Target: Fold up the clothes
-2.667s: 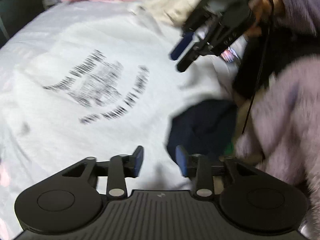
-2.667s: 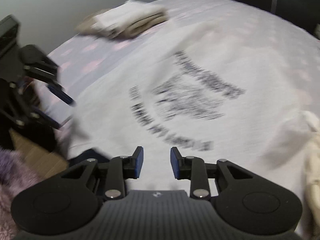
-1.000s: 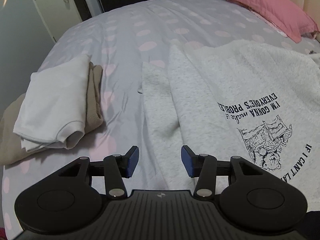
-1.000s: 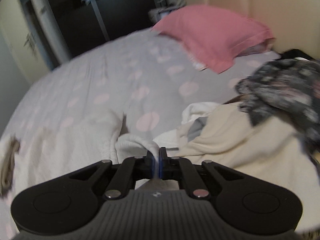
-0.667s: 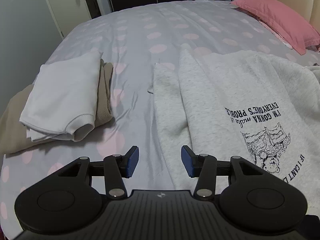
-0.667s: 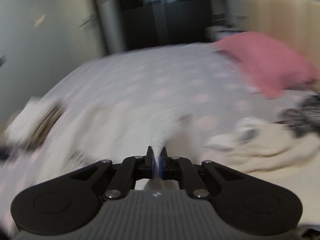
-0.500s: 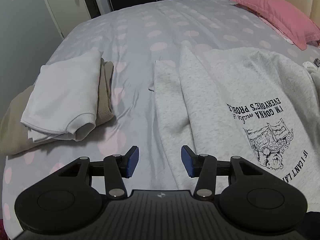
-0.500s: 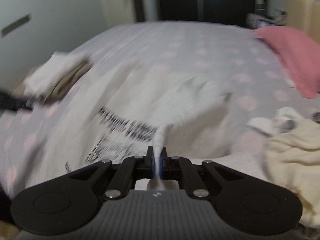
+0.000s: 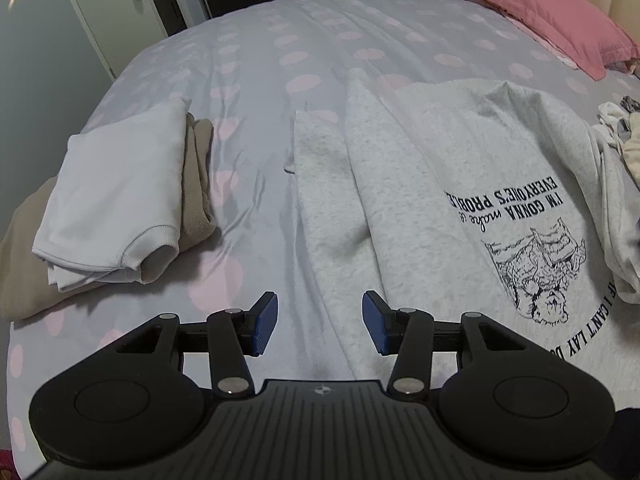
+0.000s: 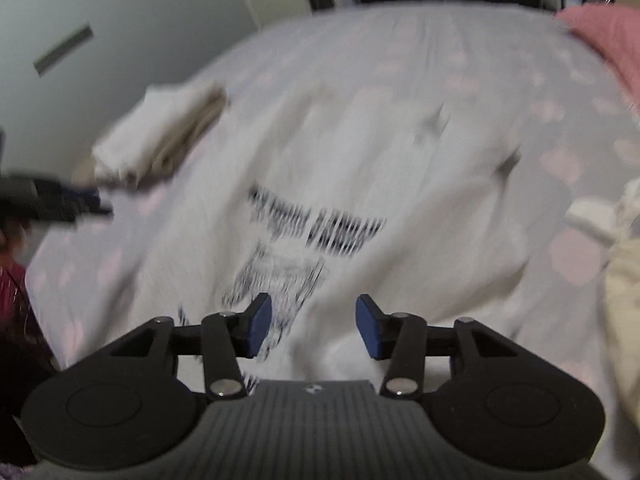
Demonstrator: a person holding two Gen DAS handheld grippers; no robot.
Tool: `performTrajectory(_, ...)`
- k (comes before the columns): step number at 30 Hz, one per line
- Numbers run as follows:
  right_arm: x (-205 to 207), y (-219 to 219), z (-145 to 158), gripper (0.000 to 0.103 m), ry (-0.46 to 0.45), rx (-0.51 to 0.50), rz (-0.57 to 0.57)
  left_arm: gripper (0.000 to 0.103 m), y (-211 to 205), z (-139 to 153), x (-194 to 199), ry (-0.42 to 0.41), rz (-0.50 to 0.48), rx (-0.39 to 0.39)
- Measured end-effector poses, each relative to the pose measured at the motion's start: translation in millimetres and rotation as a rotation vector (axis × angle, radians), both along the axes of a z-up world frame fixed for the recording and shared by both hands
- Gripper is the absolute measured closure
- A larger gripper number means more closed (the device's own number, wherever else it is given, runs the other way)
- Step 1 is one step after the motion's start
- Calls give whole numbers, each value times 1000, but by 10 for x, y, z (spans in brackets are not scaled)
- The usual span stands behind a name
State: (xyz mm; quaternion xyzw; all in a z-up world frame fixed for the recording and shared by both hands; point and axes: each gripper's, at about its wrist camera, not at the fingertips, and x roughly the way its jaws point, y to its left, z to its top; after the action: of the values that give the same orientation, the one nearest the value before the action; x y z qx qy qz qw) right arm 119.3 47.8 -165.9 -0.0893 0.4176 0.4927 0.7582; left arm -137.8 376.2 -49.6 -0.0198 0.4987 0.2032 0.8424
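Now the right gripper [image 10: 308, 326] fingers are opening, releasing the sweatshirt [image 10: 360, 184] sleeve — fold laid; left gripper [image 9: 318, 322] fingers spread, empty.

You have a wide bed [image 9: 320, 28] in front of you, covered in pale lilac bedding with pink polka dots. On its left side lies a folded white garment [image 9: 116, 192] stacked on a folded beige one [image 9: 198, 184]. To the right of that stack, apart from it, a light grey fleece sweatshirt with black lettering and a bear drawing [image 9: 460, 168] is spread flat. A pink pillow [image 9: 548, 20] lies at the far right, and a crumpled cream-coloured heap of clothes [image 9: 628, 140] sits at the right edge, beside the sweatshirt.
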Motion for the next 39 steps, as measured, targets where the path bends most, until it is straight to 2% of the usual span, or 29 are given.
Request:
performTrajectory(3, 312, -134, 133, 49, -46, -5, -123, 58, -3, -67, 37, 26, -12, -1)
performTrajectory(5, 618, -218, 87, 50, -9, -2, -227, 58, -13, -93, 63, 36, -18, -1)
performTrajectory(8, 1055, -308, -106, 51, 99, 6, -363, 58, -25, -94, 91, 33, -18, -8)
performTrajectory(11, 1344, -287, -331, 51, 150, -8, -428, 58, -34, -89, 117, 27, -15, -15)
performTrajectory(17, 1706, -192, -876, 51, 221, -68, -480, 58, -30, -197, 232, 68, -25, -15)
performTrajectory(20, 1831, -135, -1108, 50, 288, -55, -500, 58, -35, -261, 282, 92, -40, -12)
performTrajectory(22, 1836, -64, -1194, 49, 286, -50, -487, 58, -43, -303, 311, 109, -50, -9)
performTrajectory(23, 1804, -17, -1188, 52, 260, -52, -459, 58, -49, -322, 326, 117, -55, -8)
performTrajectory(24, 1773, 30, -1183, 71, 234, -55, -432, 58, -56, -338, 340, 124, -60, -5)
performTrajectory(26, 1736, 122, -1181, 93, 230, -74, -377, 58, -61, -359, 357, 134, -68, -4)
performTrajectory(32, 1603, 85, -895, 97, 102, -115, -404, 58, -77, -294, 368, 117, -65, 1)
performTrajectory(39, 1474, -379, 2, 97, -114, -113, -462, 58, -121, -53, 322, 33, -48, 13)
